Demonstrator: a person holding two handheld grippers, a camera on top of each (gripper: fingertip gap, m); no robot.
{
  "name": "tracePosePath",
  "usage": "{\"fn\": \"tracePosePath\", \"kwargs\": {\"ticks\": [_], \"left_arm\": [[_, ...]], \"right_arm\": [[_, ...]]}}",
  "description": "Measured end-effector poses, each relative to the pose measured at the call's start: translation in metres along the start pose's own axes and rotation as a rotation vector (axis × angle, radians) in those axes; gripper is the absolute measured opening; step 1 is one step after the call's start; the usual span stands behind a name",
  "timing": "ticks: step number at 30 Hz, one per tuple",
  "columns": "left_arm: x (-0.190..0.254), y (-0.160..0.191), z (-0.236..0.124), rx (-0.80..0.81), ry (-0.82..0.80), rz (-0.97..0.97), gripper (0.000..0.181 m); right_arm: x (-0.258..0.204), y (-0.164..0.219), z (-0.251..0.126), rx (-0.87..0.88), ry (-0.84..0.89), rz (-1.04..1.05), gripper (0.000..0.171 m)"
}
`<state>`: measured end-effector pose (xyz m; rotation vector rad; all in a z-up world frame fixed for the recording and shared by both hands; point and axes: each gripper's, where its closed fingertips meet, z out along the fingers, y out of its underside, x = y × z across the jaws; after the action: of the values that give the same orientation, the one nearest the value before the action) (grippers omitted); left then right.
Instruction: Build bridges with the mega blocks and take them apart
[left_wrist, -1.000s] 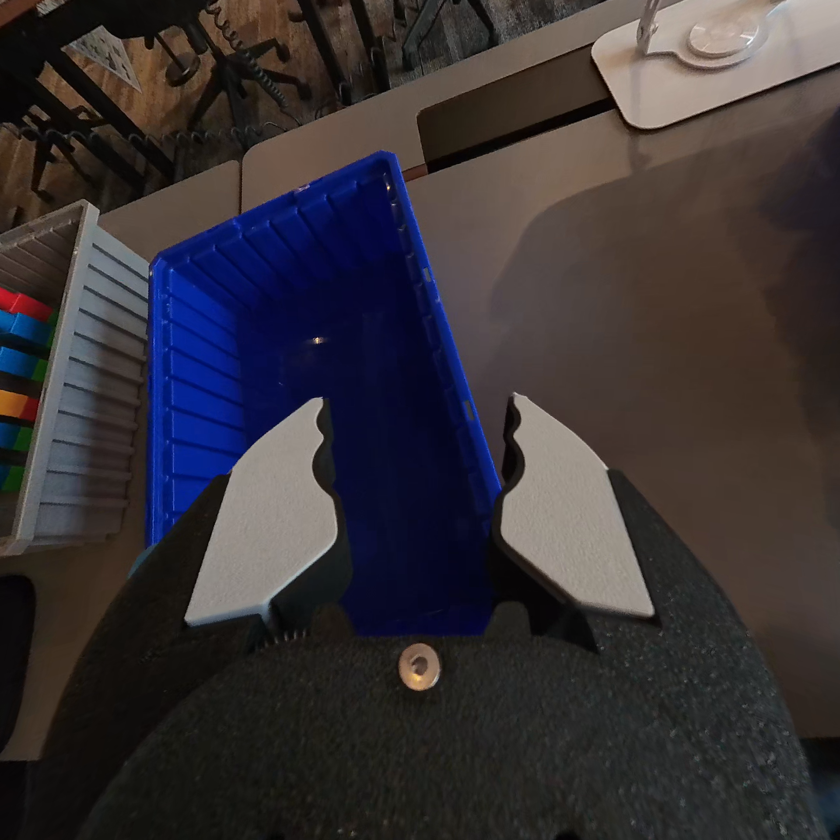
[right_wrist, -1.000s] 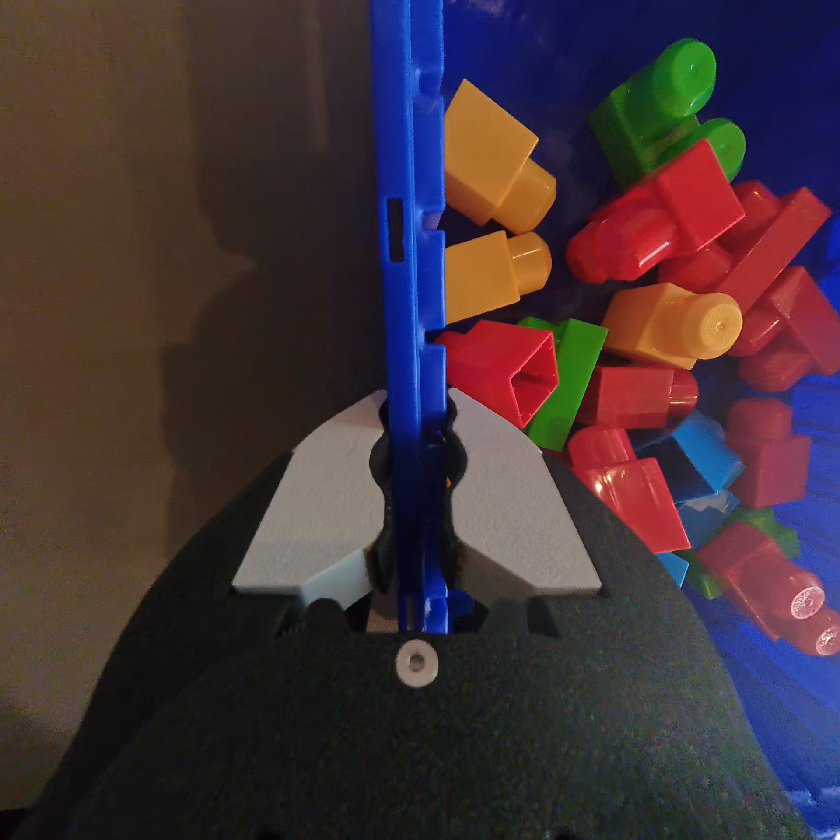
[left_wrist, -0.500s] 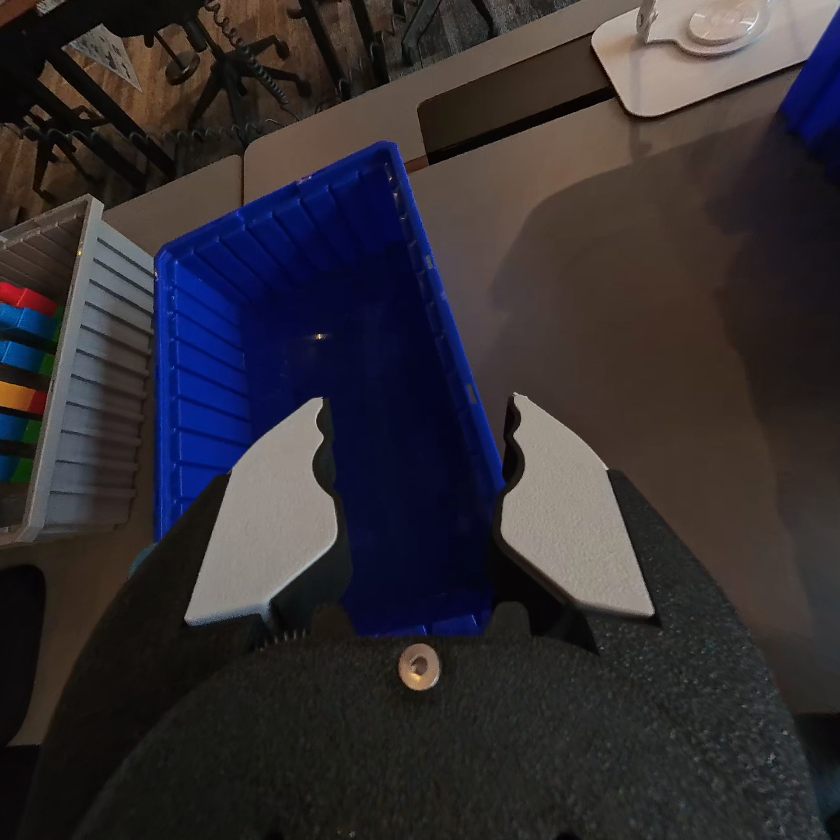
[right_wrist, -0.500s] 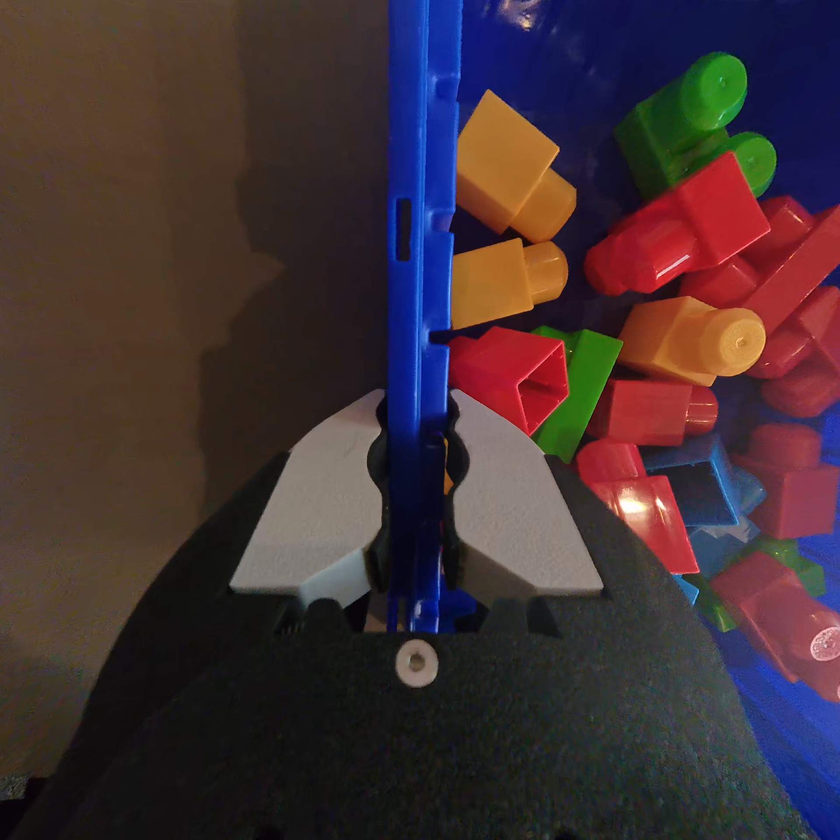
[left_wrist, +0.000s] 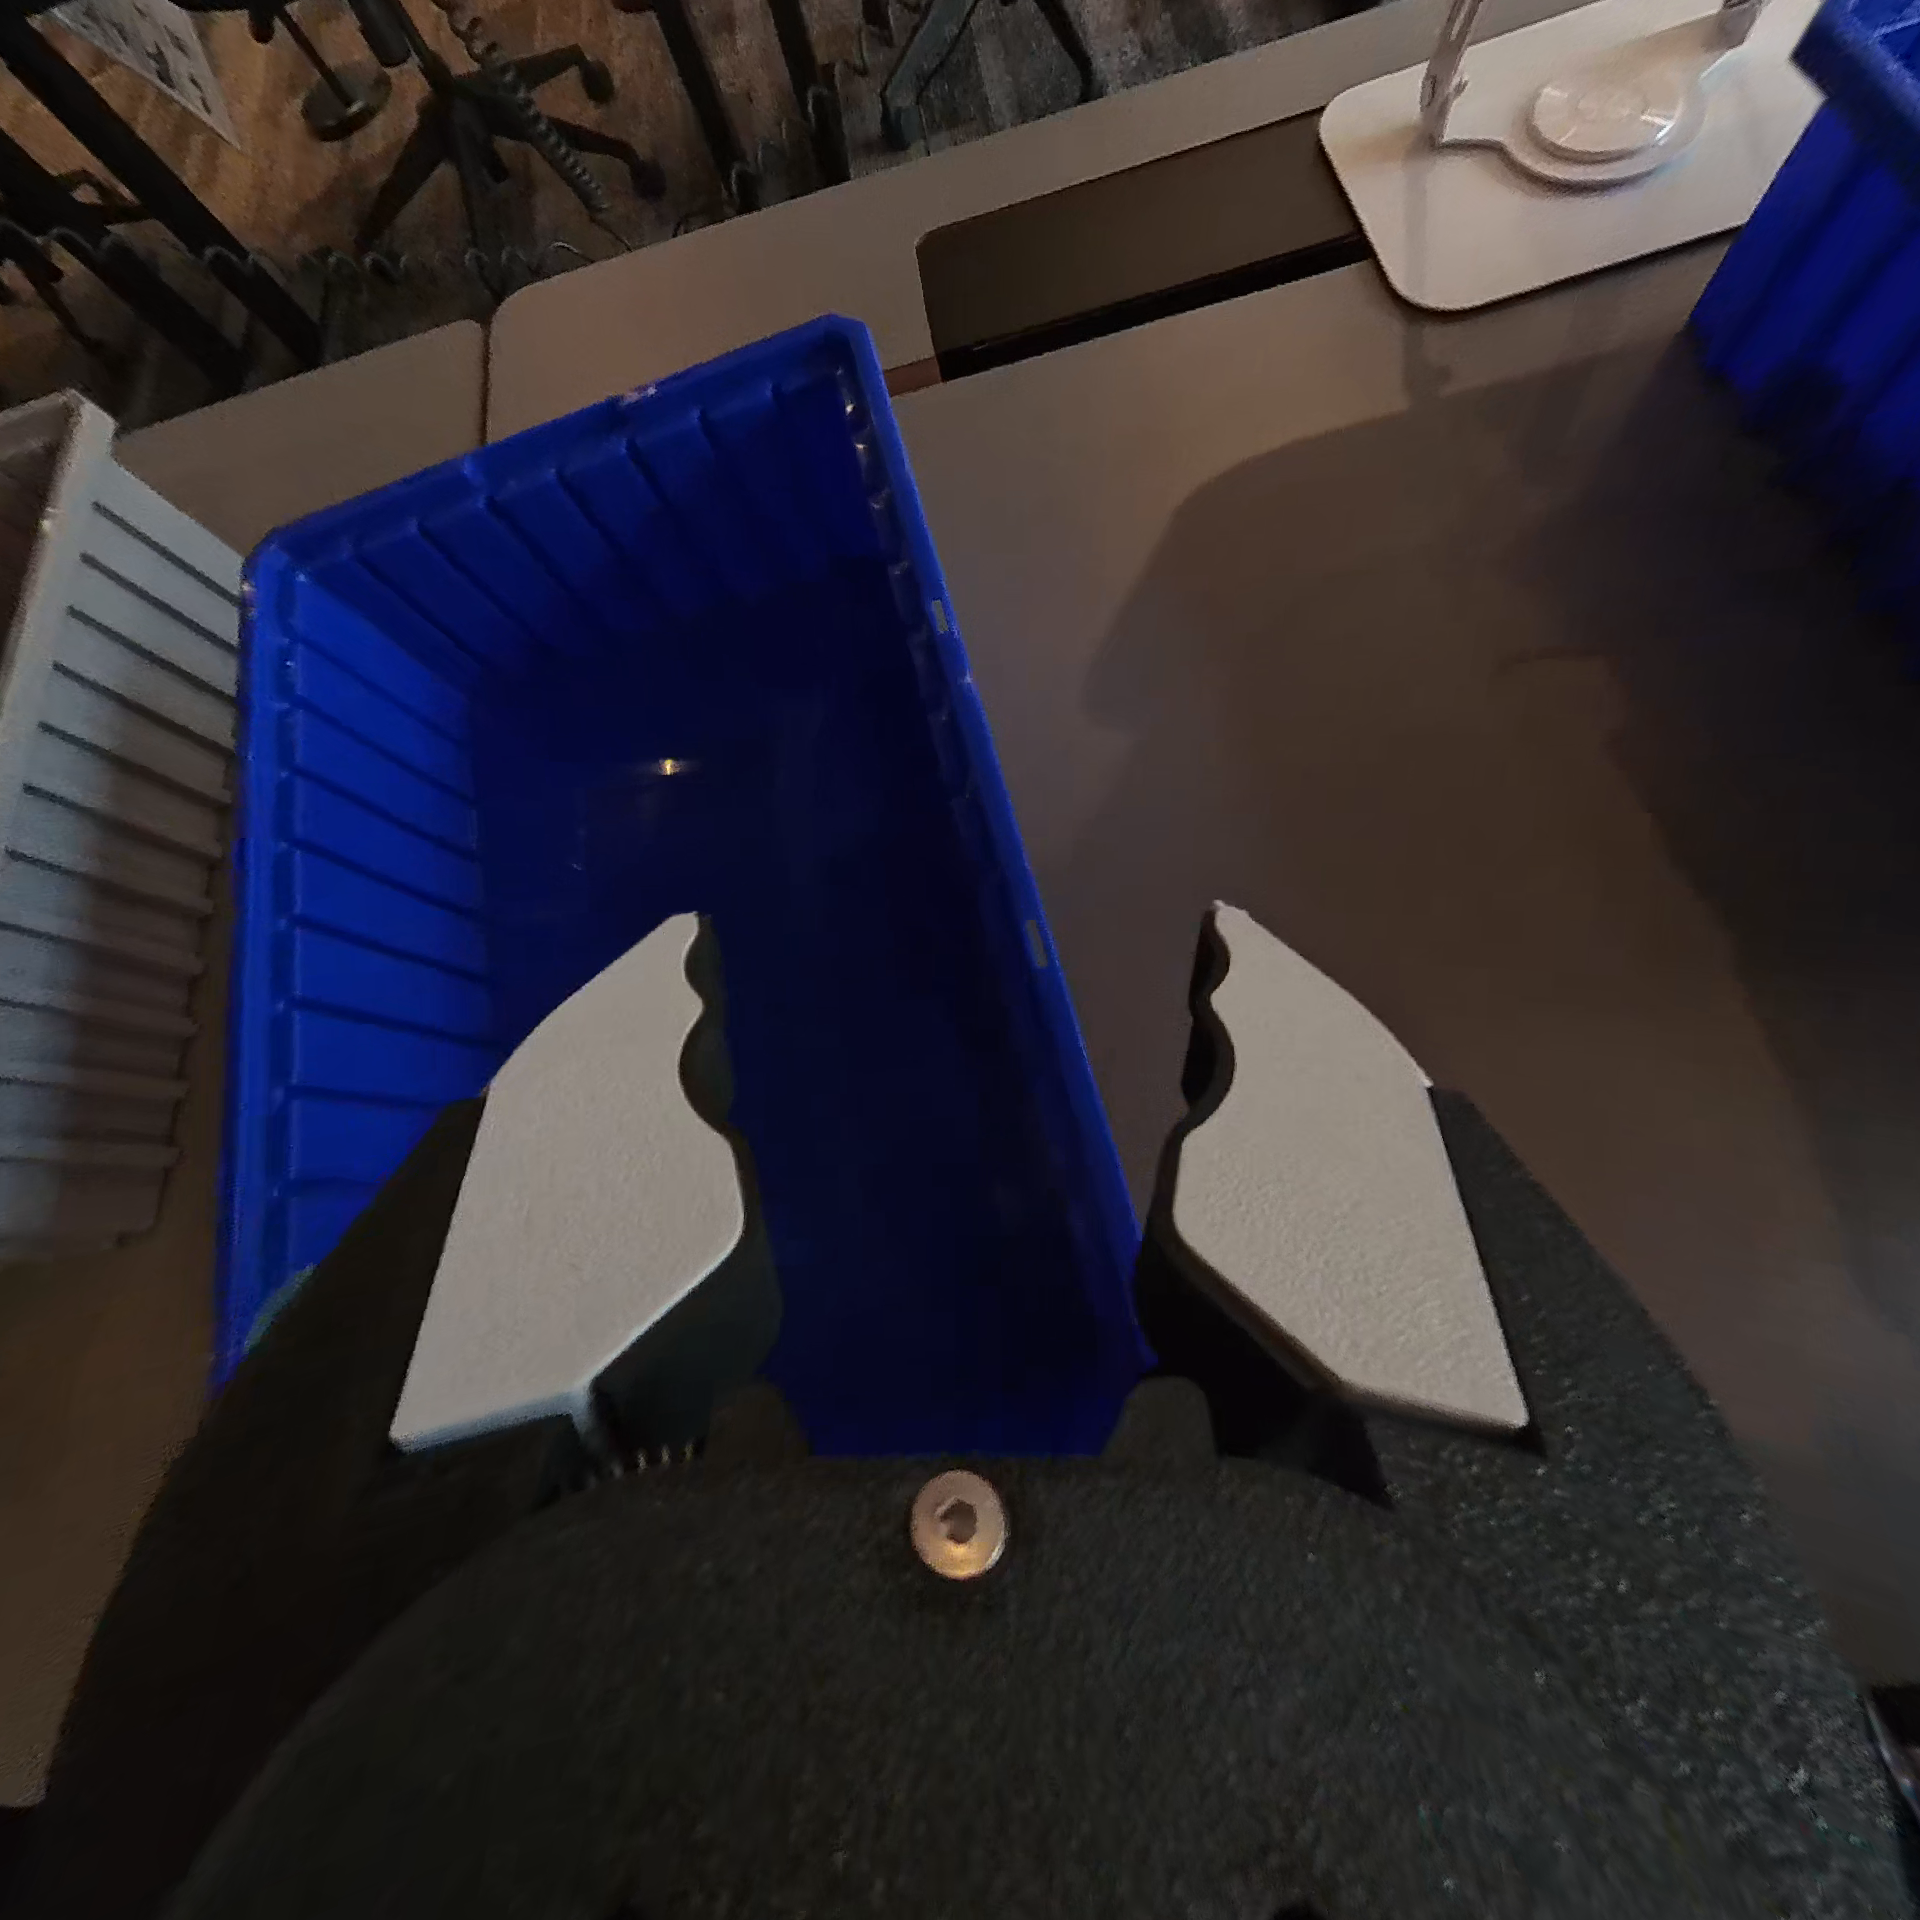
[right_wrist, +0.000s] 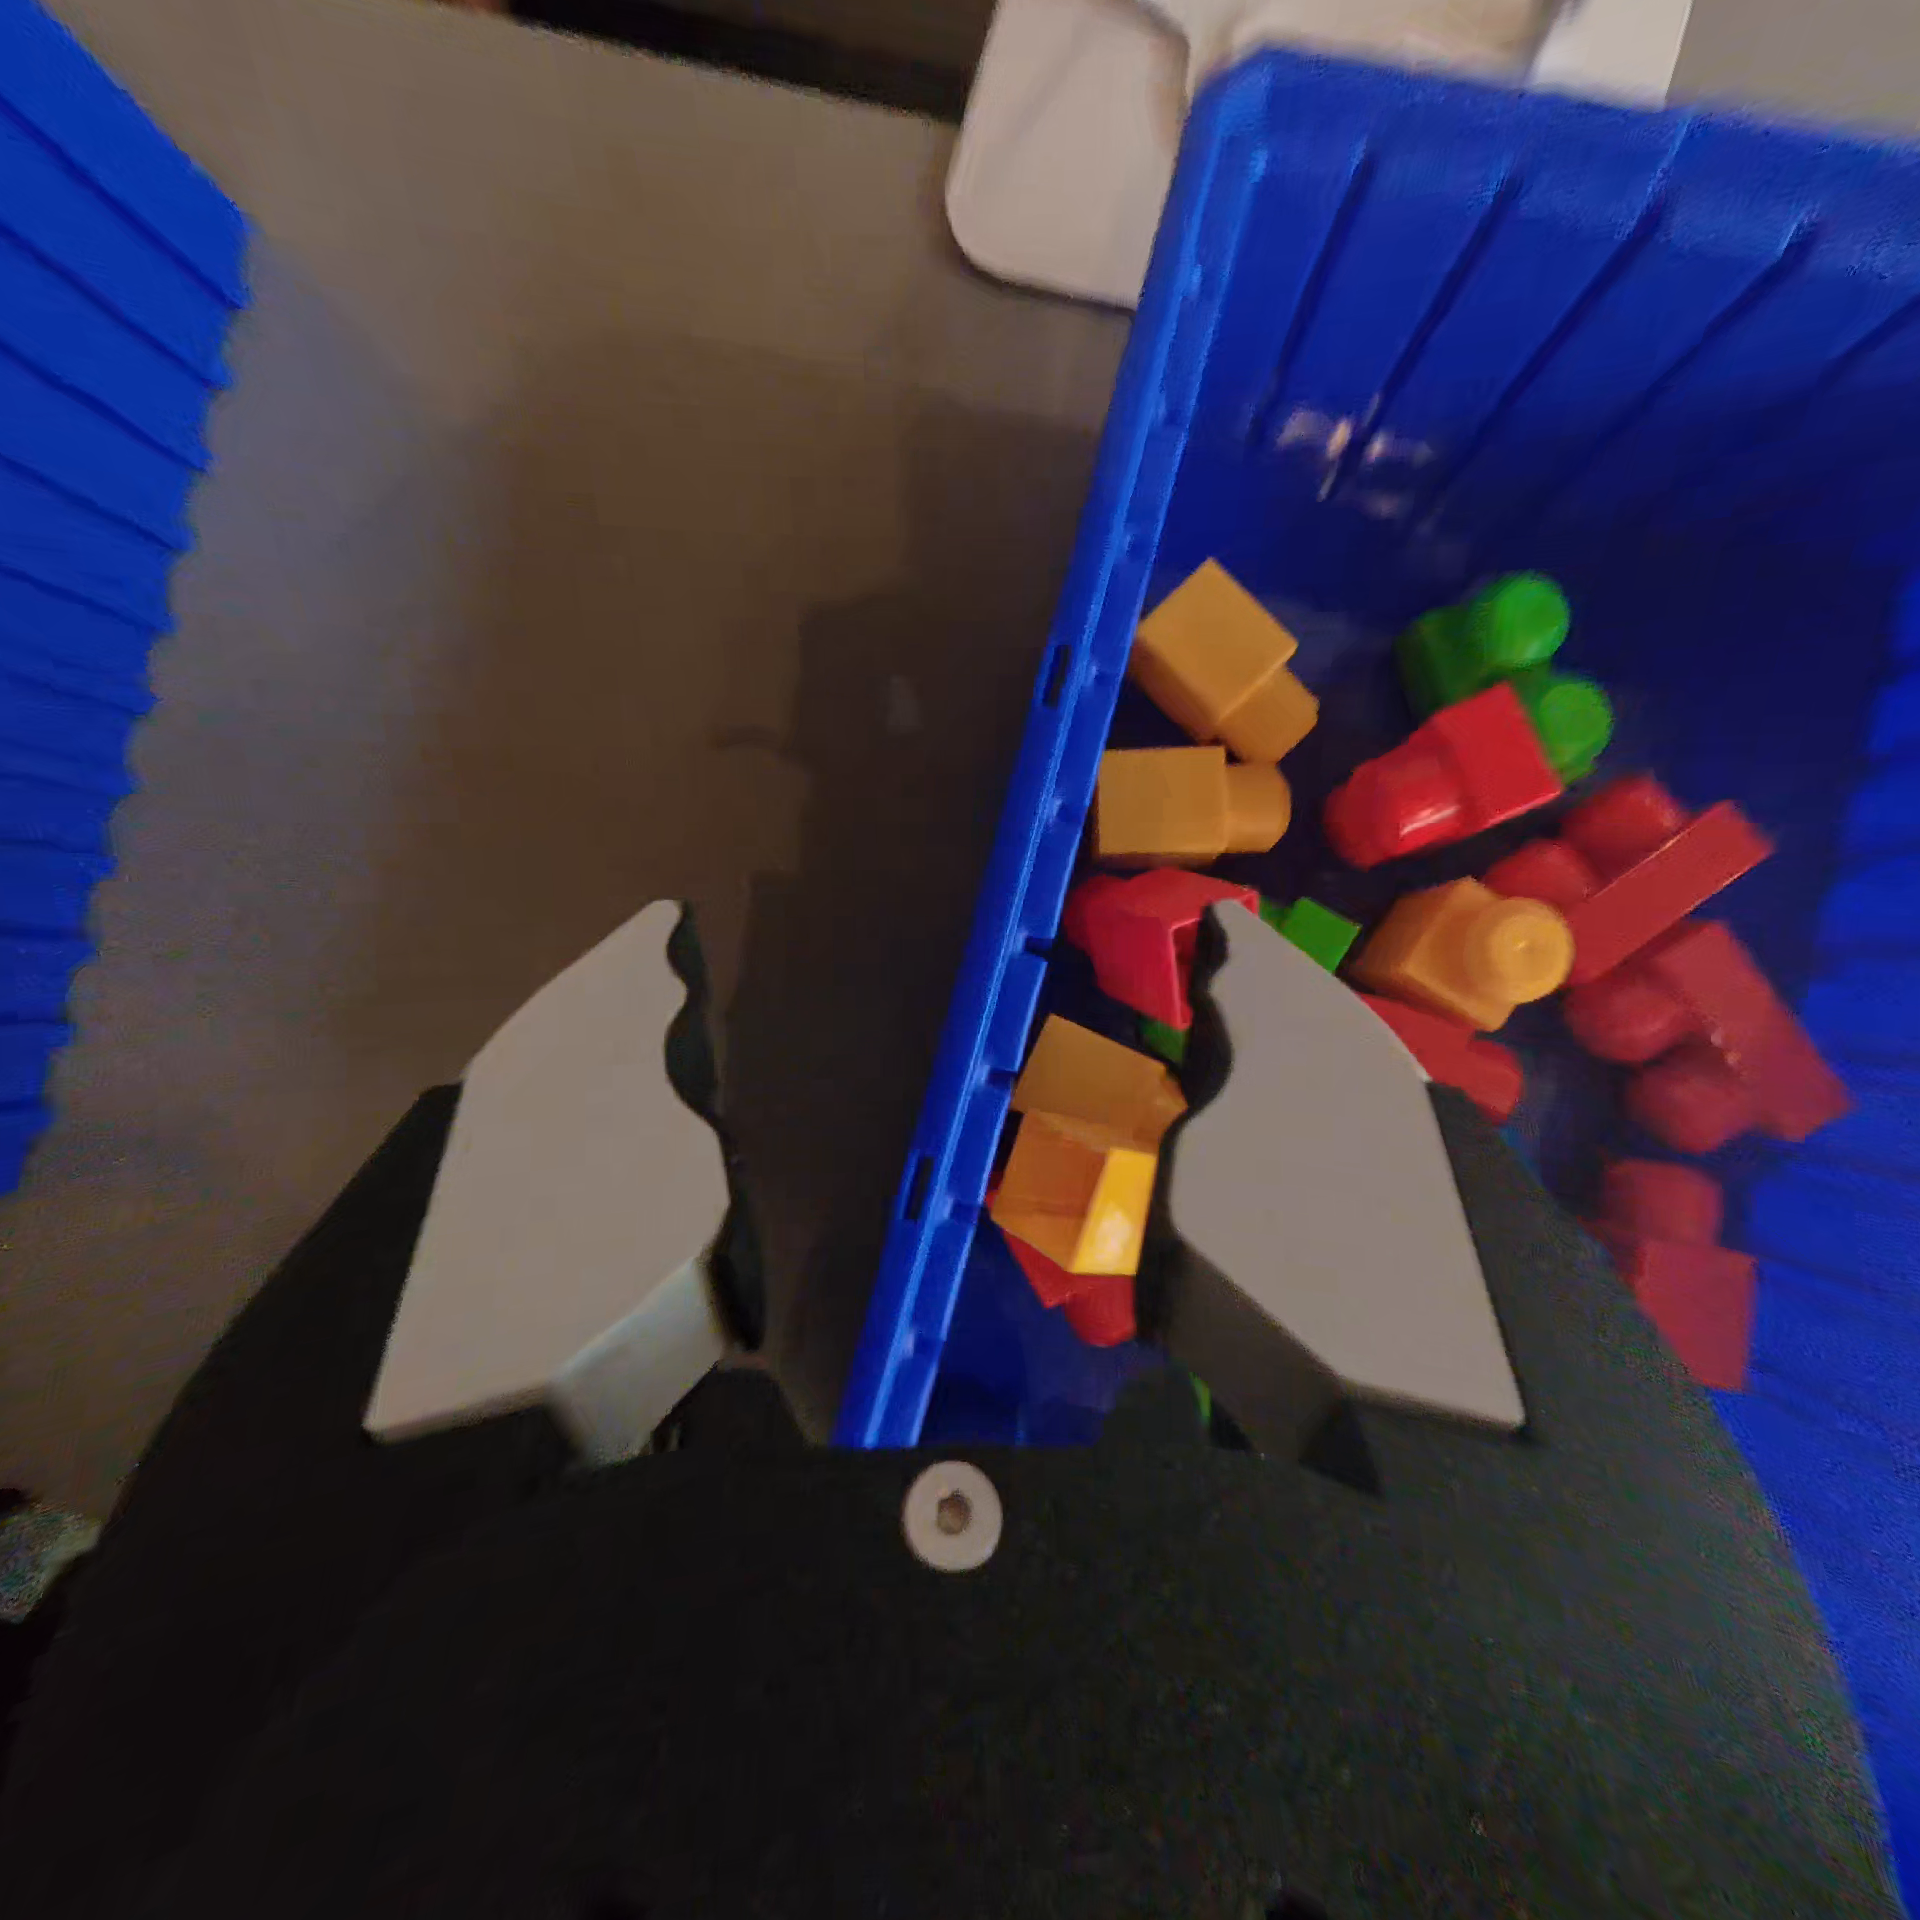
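Observation:
In the right wrist view a blue bin (right_wrist: 1049, 831) holds several red, yellow and green mega blocks (right_wrist: 1455, 894). My right gripper (right_wrist: 945, 925) is open, its fingers astride the bin's left wall without touching it. In the left wrist view an empty blue bin (left_wrist: 644, 831) lies on the grey-brown table (left_wrist: 1403, 727). My left gripper (left_wrist: 956, 925) is open and empty above that bin's near right wall. The bin with the blocks shows at the top right of the left wrist view (left_wrist: 1829, 260).
A grey slotted tray (left_wrist: 94, 831) stands left of the empty bin. A white flat stand base (left_wrist: 1538, 166) lies at the table's back right. The empty bin's ribbed wall (right_wrist: 94, 571) shows at the left of the right wrist view. Office chairs stand beyond the table.
My right gripper has opened and let go of the bin's wall, and has pulled back a little. The bin with the blocks has come into the left wrist view at the top right.

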<state>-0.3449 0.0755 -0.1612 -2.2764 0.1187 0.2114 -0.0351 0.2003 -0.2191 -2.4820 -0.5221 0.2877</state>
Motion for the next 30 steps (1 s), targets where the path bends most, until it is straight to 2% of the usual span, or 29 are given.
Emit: {"fn": "tracePosePath", "kwargs": {"ticks": [1,8,14,19,20,21,22,23,30], "left_arm": [[0.000,0.001,0.005,-0.014,0.001,-0.003,0.087],[0.002,0.012,0.060,-0.154,0.048,-0.086,0.087],[0.006,0.027,0.105,-0.298,0.074,-0.115,0.084],[0.007,0.040,0.127,-0.384,0.080,-0.128,0.079],[0.009,0.043,0.130,-0.398,0.098,-0.139,0.076],[0.013,0.044,0.131,-0.404,0.124,-0.152,0.063],[0.015,0.044,0.133,-0.400,0.141,-0.167,0.035],[0.013,0.043,0.134,-0.389,0.129,-0.184,0.026],[0.016,0.046,0.132,-0.432,0.042,-0.209,0.022]], "right_arm": [[0.000,-0.006,-0.012,0.034,-0.021,-0.027,0.093],[0.040,-0.022,-0.085,0.200,-0.022,-0.122,0.092],[0.077,-0.021,-0.126,0.264,-0.013,-0.218,0.091],[0.110,-0.016,-0.152,0.329,0.003,-0.258,0.089],[0.116,-0.015,-0.156,0.334,0.005,-0.264,0.089],[0.122,-0.013,-0.159,0.337,0.009,-0.269,0.089],[0.129,-0.011,-0.162,0.341,0.017,-0.271,0.089],[0.135,-0.011,-0.165,0.348,0.027,-0.270,0.089],[0.165,-0.005,-0.168,0.362,0.060,-0.278,0.088]]}}
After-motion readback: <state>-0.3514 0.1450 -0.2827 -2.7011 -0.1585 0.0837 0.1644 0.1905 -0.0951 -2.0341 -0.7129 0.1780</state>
